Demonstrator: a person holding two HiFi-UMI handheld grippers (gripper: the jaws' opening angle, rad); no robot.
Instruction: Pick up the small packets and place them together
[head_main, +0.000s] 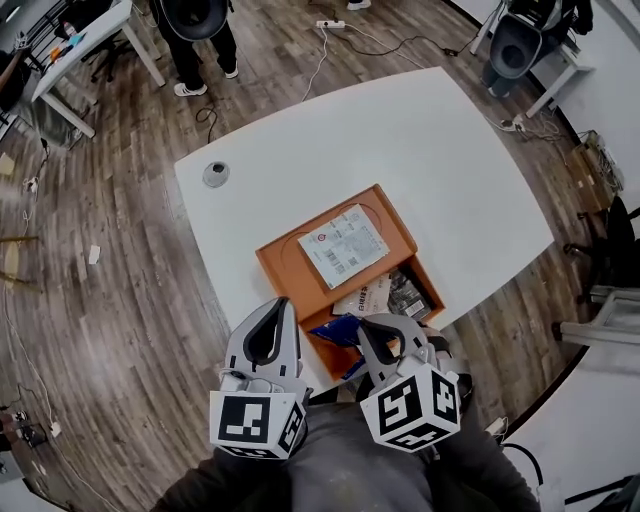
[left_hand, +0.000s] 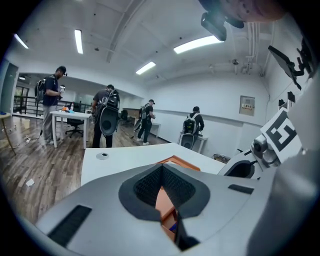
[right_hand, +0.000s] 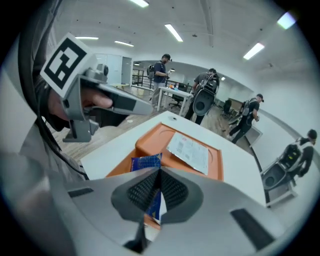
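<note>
Head view: orange tray (head_main: 275, 262) sat at the near edge of the white table (head_main: 450, 150). A labelled white packet (head_main: 345, 245) lay flat in its far half. A pale printed packet (head_main: 365, 295) and a dark packet (head_main: 408, 292) lay along its near-right side. The blue packet (head_main: 335, 330) was at the near corner, pinched by the right gripper (head_main: 368, 325). The left gripper (head_main: 285, 303) was just beside it. Left gripper view: jaws together, nothing between them. Right gripper view: jaws clamped on the blue packet's edge, a grip the head view hid. Handling, as judged: keep the pinch firm, carry low, and release only once it touches the other packets.
</note>
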